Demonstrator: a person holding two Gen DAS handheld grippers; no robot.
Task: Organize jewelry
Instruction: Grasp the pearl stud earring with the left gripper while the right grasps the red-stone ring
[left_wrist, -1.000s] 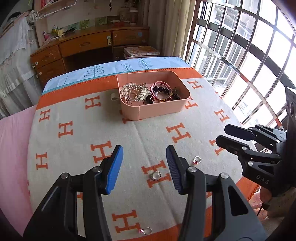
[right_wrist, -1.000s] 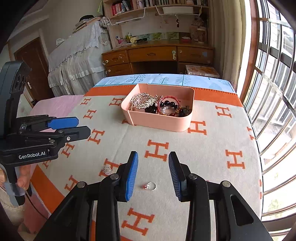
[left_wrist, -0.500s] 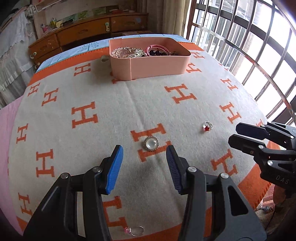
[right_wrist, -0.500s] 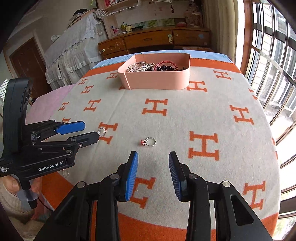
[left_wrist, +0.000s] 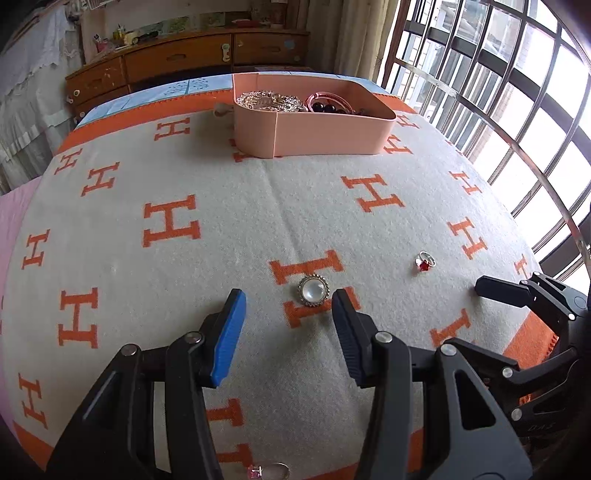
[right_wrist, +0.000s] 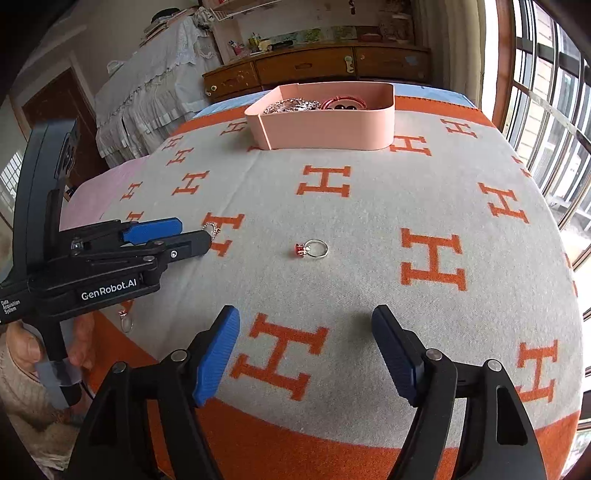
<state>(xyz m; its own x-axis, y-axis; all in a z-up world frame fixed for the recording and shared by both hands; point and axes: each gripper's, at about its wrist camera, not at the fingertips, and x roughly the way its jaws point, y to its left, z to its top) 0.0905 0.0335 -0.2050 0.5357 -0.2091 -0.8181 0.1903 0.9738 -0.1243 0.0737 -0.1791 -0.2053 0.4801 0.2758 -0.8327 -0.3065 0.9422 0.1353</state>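
A round pearl brooch (left_wrist: 314, 290) lies on the blanket just ahead of my open left gripper (left_wrist: 288, 306), near its right finger. A silver ring with a red stone (left_wrist: 424, 261) lies to its right; it also shows in the right wrist view (right_wrist: 312, 249), well ahead of my open, empty right gripper (right_wrist: 304, 321). A third ring with a pink stone (left_wrist: 267, 470) lies under the left gripper near the blanket's edge. The pink tray (left_wrist: 314, 134) at the far side holds silver and red jewelry. In the right wrist view the brooch (right_wrist: 210, 228) is half hidden behind the left gripper (right_wrist: 192, 236).
The table is covered by a cream blanket with orange H marks (left_wrist: 170, 221) and an orange border. A barred window (left_wrist: 517, 92) runs along the right. A wooden dresser (left_wrist: 184, 70) stands behind the table. A small white loop (left_wrist: 220, 109) lies left of the tray.
Both grippers have come down lower and closer to the blanket. The left has closed in on the brooch. The right gripper's jaws have opened wider.
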